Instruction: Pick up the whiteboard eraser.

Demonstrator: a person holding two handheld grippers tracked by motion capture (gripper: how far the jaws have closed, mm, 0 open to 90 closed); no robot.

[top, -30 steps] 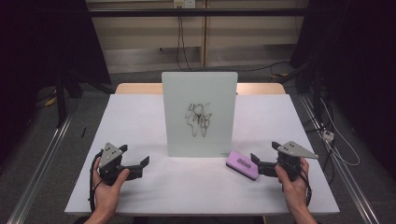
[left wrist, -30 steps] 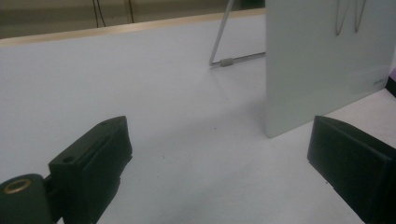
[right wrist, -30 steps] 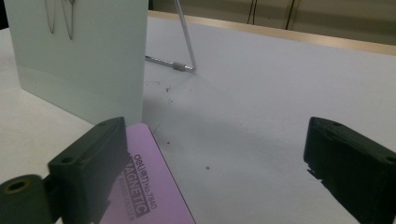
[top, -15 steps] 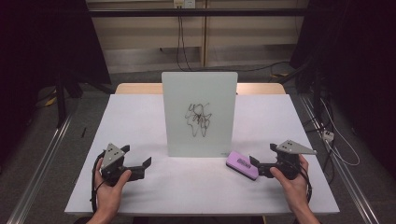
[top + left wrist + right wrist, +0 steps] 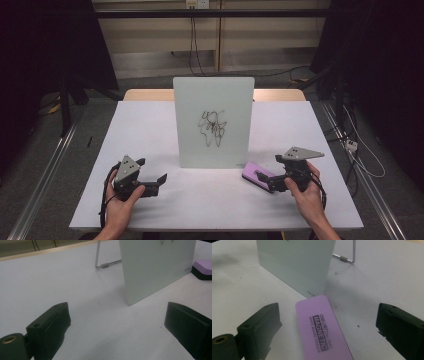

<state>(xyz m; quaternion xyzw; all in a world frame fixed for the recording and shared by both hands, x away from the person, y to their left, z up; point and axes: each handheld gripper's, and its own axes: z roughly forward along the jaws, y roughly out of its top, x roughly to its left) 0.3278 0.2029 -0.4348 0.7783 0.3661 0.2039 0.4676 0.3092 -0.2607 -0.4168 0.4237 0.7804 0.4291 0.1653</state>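
Two grippers rest low over the white table (image 5: 150, 130), one in each of the person's hands: the left gripper (image 5: 152, 182) sits near the front left with its jaws spread wide and nothing between them, pointing toward the lower left corner of the upright whiteboard (image 5: 214, 122), which bears a dark scribble (image 5: 213, 127). The right gripper (image 5: 265, 181) is at the front right, its jaws also spread wide, with the purple eraser (image 5: 323, 327) lying flat on the table between them, untouched by either jaw. The eraser lies just beside the whiteboard's lower right corner, its printed face up.
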